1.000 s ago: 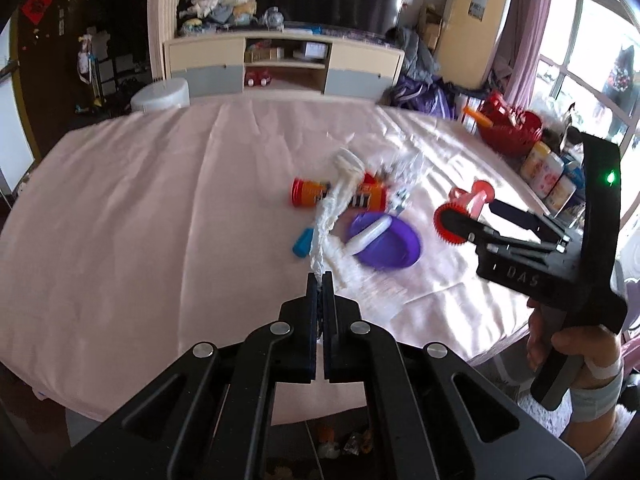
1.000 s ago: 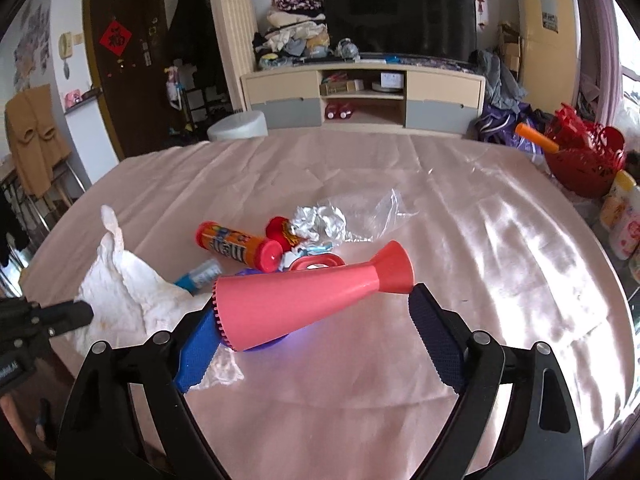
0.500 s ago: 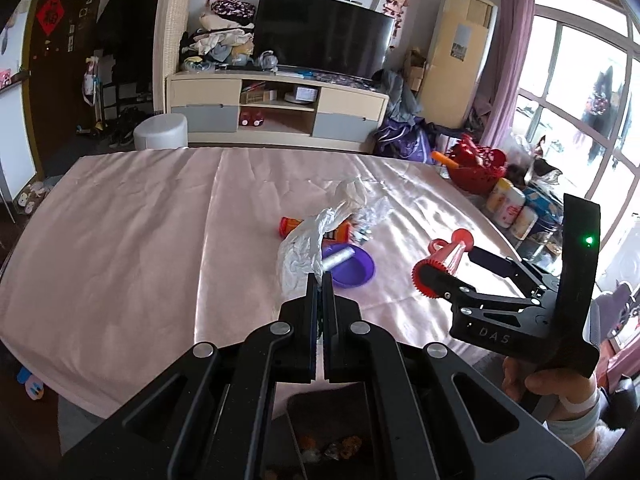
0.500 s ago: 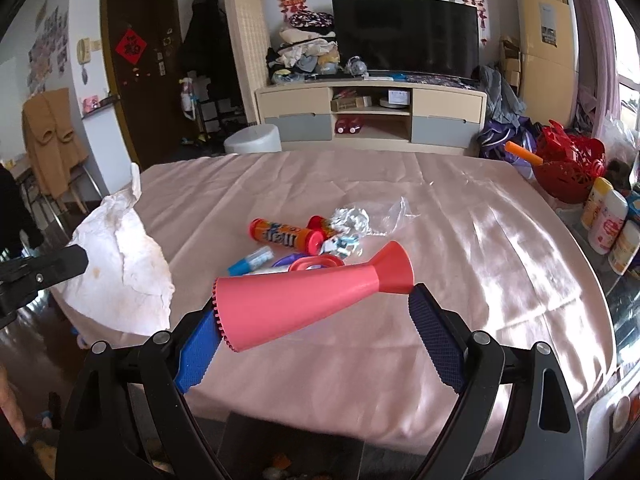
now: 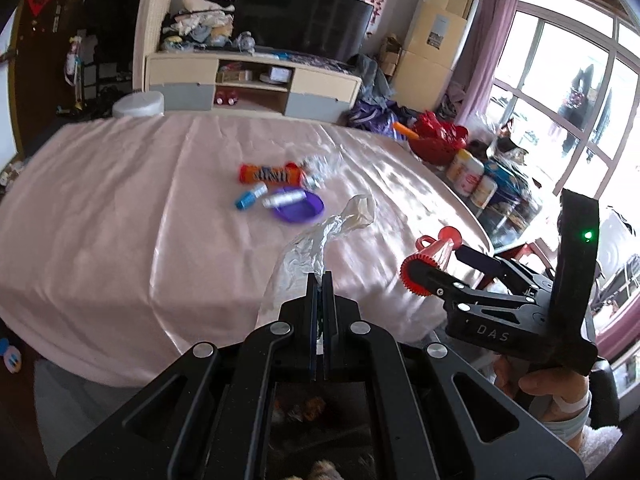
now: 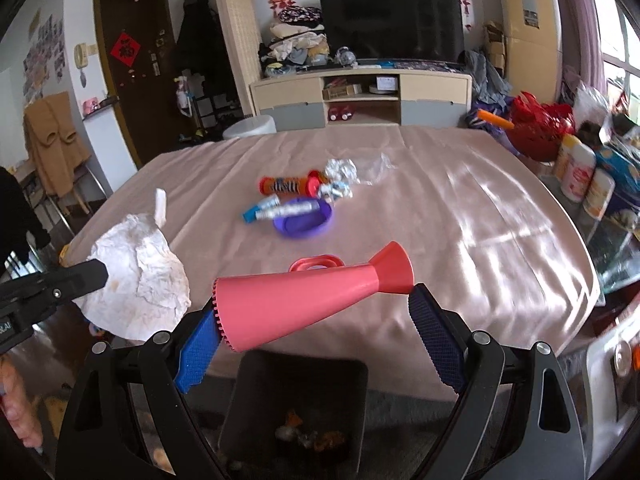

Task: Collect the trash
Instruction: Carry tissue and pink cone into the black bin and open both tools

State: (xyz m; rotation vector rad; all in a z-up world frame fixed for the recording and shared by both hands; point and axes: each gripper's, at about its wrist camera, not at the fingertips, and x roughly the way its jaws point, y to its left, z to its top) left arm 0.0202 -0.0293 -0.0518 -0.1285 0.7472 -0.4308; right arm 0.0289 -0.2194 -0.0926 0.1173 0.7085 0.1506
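My left gripper [image 5: 319, 280] is shut on a crumpled white paper wrapper [image 5: 304, 252], held off the table's front edge; the wrapper also shows in the right wrist view [image 6: 140, 276]. My right gripper [image 6: 316, 320] is shut on a pink cone-shaped plastic piece [image 6: 304, 304], which also shows in the left wrist view [image 5: 430, 258]. A dark trash bin [image 6: 296, 408] with scraps inside stands on the floor below both grippers. On the pink tablecloth [image 6: 440, 220] lie an orange candy tube [image 6: 288, 185], crumpled foil [image 6: 340, 170], a blue-capped tube [image 6: 260, 207] and a purple lid [image 6: 304, 220].
A red basket [image 6: 536, 128] and several bottles [image 6: 576, 172] stand on a side surface at the right. A TV cabinet [image 6: 360, 96] is behind the table. A white stool [image 6: 248, 128] stands at the table's far edge.
Both grippers have pulled back from the table toward its front edge with their loads. The trash bin now shows below them. The wrapper hangs farther from the tabletop items.
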